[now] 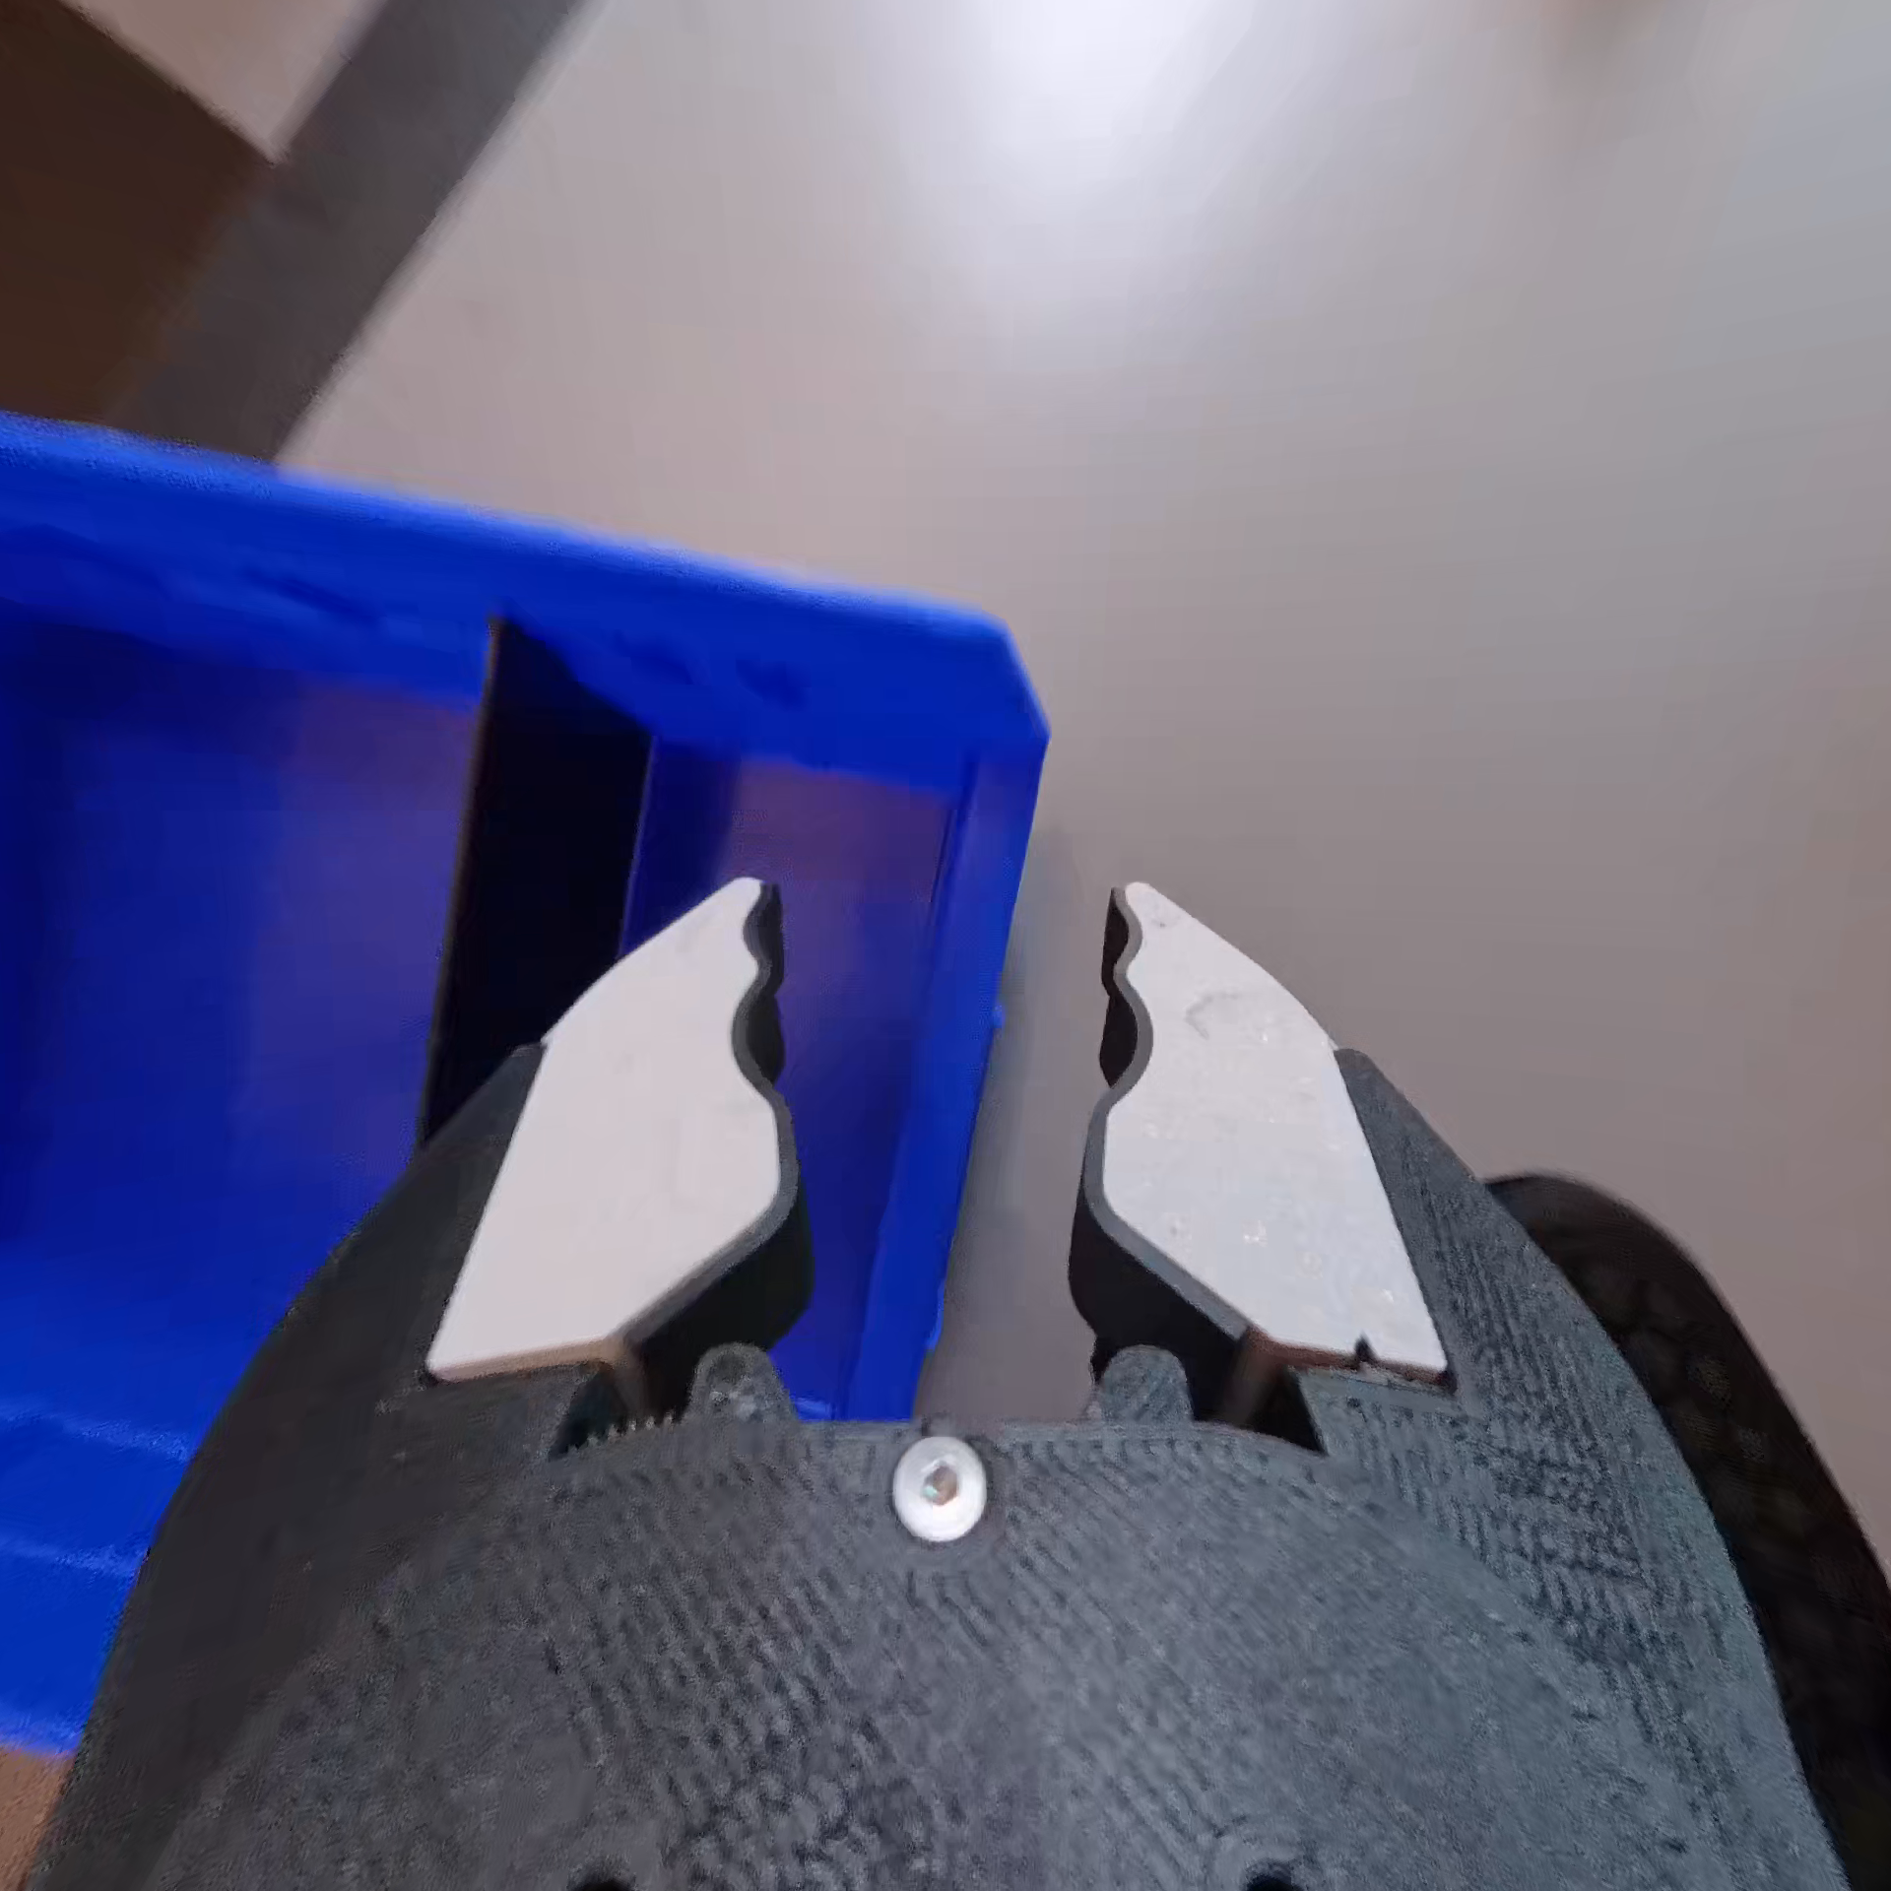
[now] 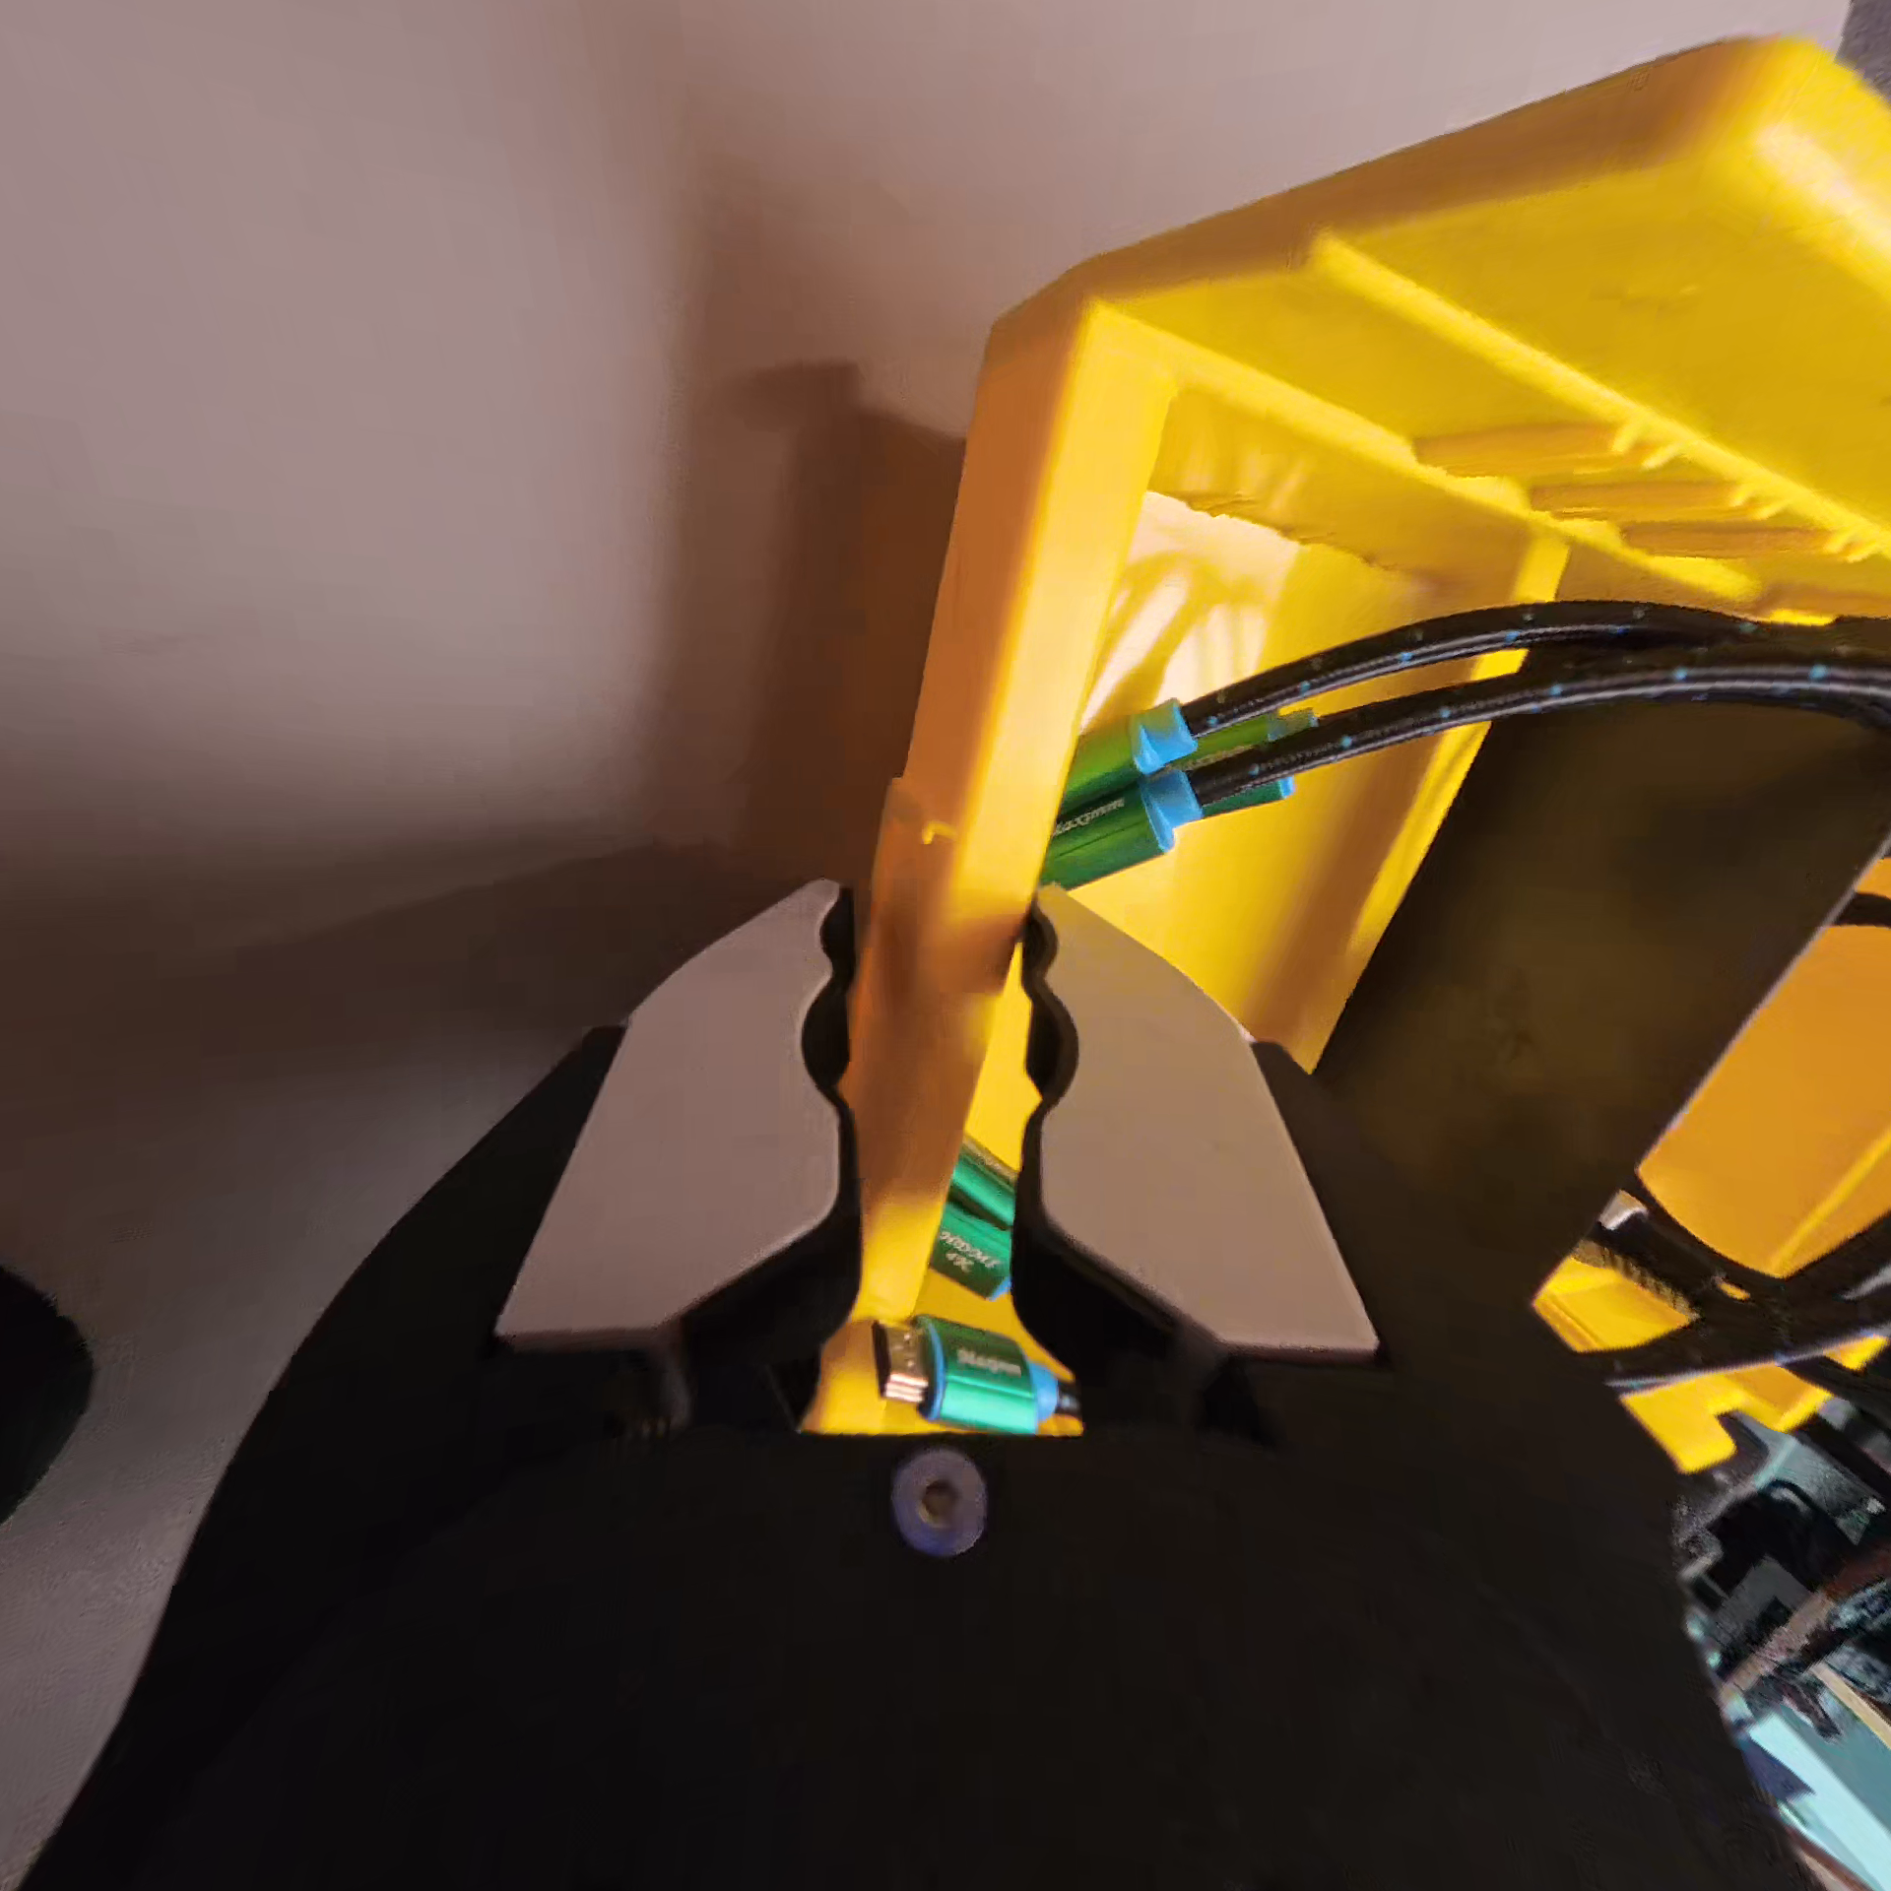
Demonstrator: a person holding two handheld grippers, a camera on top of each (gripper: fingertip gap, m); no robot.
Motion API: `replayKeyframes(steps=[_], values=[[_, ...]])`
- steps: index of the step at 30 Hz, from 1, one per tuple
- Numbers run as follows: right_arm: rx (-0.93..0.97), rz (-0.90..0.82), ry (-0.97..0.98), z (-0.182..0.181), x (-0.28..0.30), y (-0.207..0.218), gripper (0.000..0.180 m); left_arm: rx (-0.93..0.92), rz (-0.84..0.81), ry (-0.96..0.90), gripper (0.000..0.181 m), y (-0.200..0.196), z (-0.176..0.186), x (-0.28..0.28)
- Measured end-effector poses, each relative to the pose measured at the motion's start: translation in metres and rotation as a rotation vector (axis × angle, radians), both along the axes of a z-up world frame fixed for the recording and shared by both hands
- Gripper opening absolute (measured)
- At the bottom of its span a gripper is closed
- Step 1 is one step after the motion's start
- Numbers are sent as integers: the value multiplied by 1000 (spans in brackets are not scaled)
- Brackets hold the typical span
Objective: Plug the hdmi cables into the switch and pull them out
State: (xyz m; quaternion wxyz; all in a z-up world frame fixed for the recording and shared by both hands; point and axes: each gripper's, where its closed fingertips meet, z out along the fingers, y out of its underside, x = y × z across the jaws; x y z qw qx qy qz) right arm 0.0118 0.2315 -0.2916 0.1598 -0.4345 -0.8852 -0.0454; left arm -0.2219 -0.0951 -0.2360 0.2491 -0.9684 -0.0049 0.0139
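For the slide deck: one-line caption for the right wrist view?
Right gripper clamps the yellow bin wall; green HDMI cables inside.

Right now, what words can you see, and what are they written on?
Lowest green plug: pale writing on its shell, which I don't repeat.
Plug above it: pale writing, likewise not repeated.
Top plug: writing, blurred.
Yellow bin and blue bin: no writing shows.

HDMI cables [image 2: 1535,665] inside a bin [image 2: 1023,716] on the table [image 2: 409,409]; another bin [image 1: 716,634] beside a table edge.
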Motion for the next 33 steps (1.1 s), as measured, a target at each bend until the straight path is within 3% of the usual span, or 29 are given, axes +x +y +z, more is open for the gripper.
replayKeyframes(steps=[1, 6, 9, 18, 25, 28, 30, 33], values=[[-10, -1, -8, -1, -1, 0, 29, -50, -1, -6, 63, -8, -10, -1], [-25, -2, 20, -1, 6, -5, 28, -242, -31, 33, 54, -32, -50, -2], [-7, 59, 36, 0, 17, -18, 28, -278, -77, 76, 26, -31, -68, 0], [19, 284, 86, 1, 42, -94, 28, -181, -255, 171, 27, 38, -67, 38], [15, 403, 136, 3, 53, -148, 29, -133, -522, 219, 26, 99, -66, 97], [-23, 363, 267, 20, 54, -164, 30, -96, -586, 251, 27, 121, -64, 113], [-168, 266, 410, 49, 60, -176, 35, -36, -548, 273, 30, 129, -54, 114], [-346, 41, 677, 98, 82, -156, 35, 202, -448, 204, 40, 128, -16, 128]])
